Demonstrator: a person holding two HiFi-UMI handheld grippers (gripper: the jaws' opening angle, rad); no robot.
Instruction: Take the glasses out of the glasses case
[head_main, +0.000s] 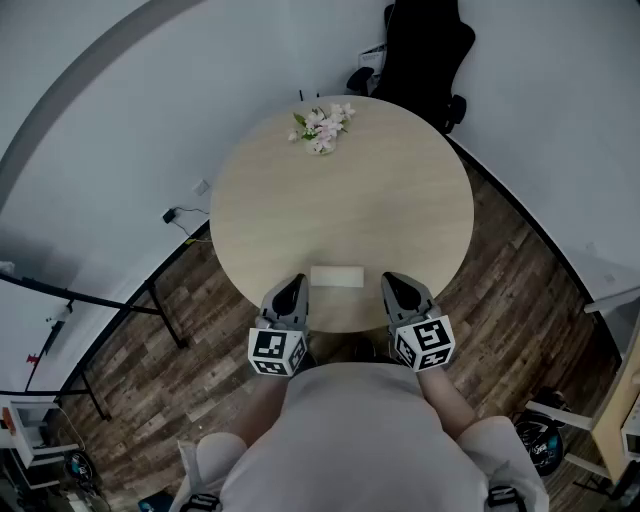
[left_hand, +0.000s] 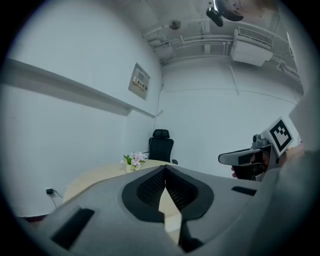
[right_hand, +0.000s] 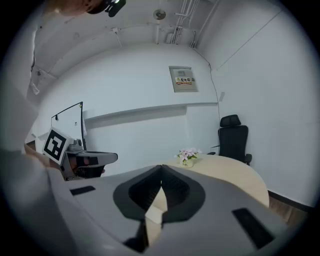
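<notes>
**Head view, looking steeply down.** A dark brown wood-plank floor (head_main: 510, 290) surrounds the landmark, a round, pale wood-topped surface (head_main: 340, 190), on every side that shows. Plain white walls (head_main: 100, 120) curve past the surface to its left and right.

A person in a light shirt (head_main: 350, 440) stands at the near edge of the surface. A black high-backed office chair (head_main: 420, 50) stands on the floor just beyond the far edge of the surface, towards the right.

The left tongs (head_main: 295, 283), grey with black pads, reach over the near edge of the surface, left of its middle. The right tongs (head_main: 392, 281), of the same build, reach over the same edge, right of its middle. Each carries a cube with black-and-white square markers (head_main: 277, 351), held just off the rim of the surface.

In each tongs' own view the two black ribbed pads (left_hand: 150, 187) meet at their tips. Both pairs are therefore closed together, with nothing clamped between them.

The pale, flat rectangular glasses case (head_main: 336, 276) lies on the surface close to its near edge. It sits between the two tongs and is touched by neither.

A small bunch of pink and white flowers (head_main: 322, 128) in a small pale pot stands on the surface near its far edge, well apart from the glasses case.
</notes>
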